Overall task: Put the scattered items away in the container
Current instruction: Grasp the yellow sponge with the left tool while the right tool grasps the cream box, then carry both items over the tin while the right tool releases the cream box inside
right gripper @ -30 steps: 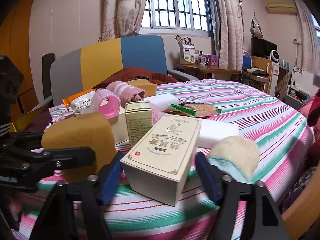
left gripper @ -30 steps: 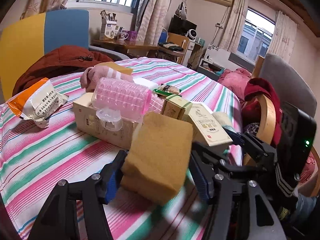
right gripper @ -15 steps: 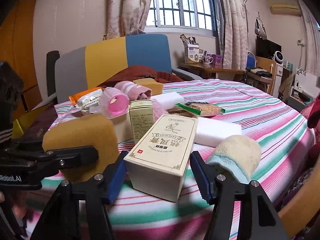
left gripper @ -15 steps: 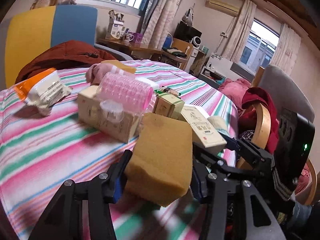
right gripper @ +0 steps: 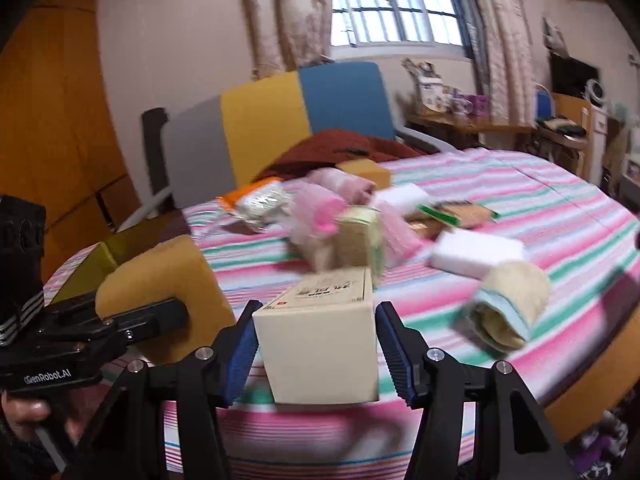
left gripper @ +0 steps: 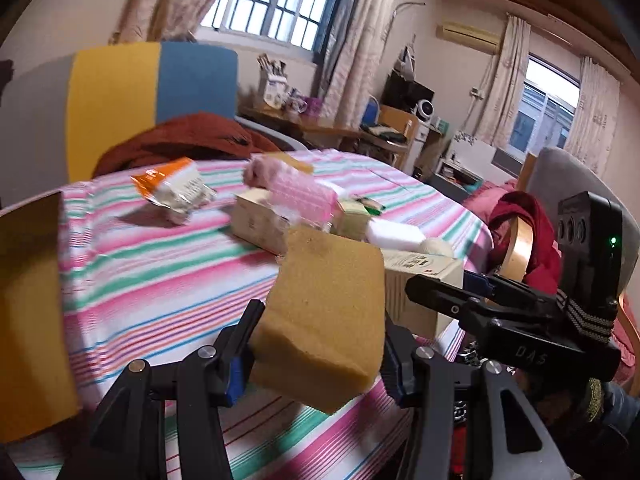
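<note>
My left gripper (left gripper: 316, 356) is shut on a yellow-brown sponge (left gripper: 324, 312) and holds it above the striped tablecloth. The sponge also shows in the right wrist view (right gripper: 160, 276). My right gripper (right gripper: 316, 356) is shut on a cream box (right gripper: 320, 344) and holds it off the table; the box also shows in the left wrist view (left gripper: 416, 284). A brown cardboard container (left gripper: 28, 312) stands at the left edge, also in the right wrist view (right gripper: 132, 240). Other items lie in a heap mid-table (right gripper: 344, 220).
On the tablecloth (right gripper: 560, 208) lie a white foam block (right gripper: 476, 252), a rolled sock (right gripper: 508, 304), a snack packet (left gripper: 172, 188), a pink plastic cup (left gripper: 300, 196) and small boxes. A multicoloured chair (right gripper: 280, 116) stands behind the table.
Both grippers have lifted and swung left with the sponge and the cream box. The cardboard container has come into view at the left.
</note>
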A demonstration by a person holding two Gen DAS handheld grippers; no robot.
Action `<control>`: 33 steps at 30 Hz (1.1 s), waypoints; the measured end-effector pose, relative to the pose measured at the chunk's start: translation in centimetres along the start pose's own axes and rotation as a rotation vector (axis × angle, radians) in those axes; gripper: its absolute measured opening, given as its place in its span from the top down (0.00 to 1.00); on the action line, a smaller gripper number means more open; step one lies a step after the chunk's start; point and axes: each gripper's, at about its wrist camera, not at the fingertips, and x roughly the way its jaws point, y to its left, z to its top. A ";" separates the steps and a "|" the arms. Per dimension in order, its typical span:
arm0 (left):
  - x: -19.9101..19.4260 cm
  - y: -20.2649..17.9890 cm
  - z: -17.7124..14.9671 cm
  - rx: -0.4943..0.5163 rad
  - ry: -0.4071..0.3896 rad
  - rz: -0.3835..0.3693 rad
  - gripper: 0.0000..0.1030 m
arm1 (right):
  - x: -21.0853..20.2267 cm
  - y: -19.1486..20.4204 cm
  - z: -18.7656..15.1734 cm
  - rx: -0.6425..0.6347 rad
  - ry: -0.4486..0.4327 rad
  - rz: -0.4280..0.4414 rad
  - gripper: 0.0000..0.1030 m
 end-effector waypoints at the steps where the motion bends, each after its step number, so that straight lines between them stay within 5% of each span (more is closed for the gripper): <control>1: -0.4 0.3 0.0 -0.010 -0.006 0.012 0.49 | 0.1 0.6 0.1 -0.019 0.000 0.004 0.44; 11: -2.1 2.2 -0.4 -0.036 -0.021 0.049 0.49 | 3.7 1.6 -1.7 -0.112 0.164 -0.038 0.42; 13: -1.9 2.2 -0.3 -0.037 -0.022 0.052 0.49 | 4.3 1.1 -1.9 -0.075 0.166 -0.048 0.18; 16: -1.7 2.2 -0.4 -0.033 -0.017 0.064 0.49 | 4.7 0.9 -1.4 -0.053 0.132 -0.065 0.10; 17: -1.6 2.2 -0.4 -0.032 -0.014 0.067 0.49 | 4.9 1.0 -1.2 -0.063 0.124 -0.076 0.11; 18: -1.5 2.2 -0.5 -0.031 -0.011 0.071 0.49 | 5.1 1.2 -1.0 -0.080 0.120 -0.082 0.22; 19: -1.4 2.2 -0.5 -0.031 -0.011 0.074 0.49 | 5.5 1.4 -0.7 -0.100 0.128 -0.095 0.50; 33: -5.2 3.6 0.9 -0.053 -0.100 0.123 0.49 | 5.5 4.5 1.9 -0.154 0.132 0.015 0.50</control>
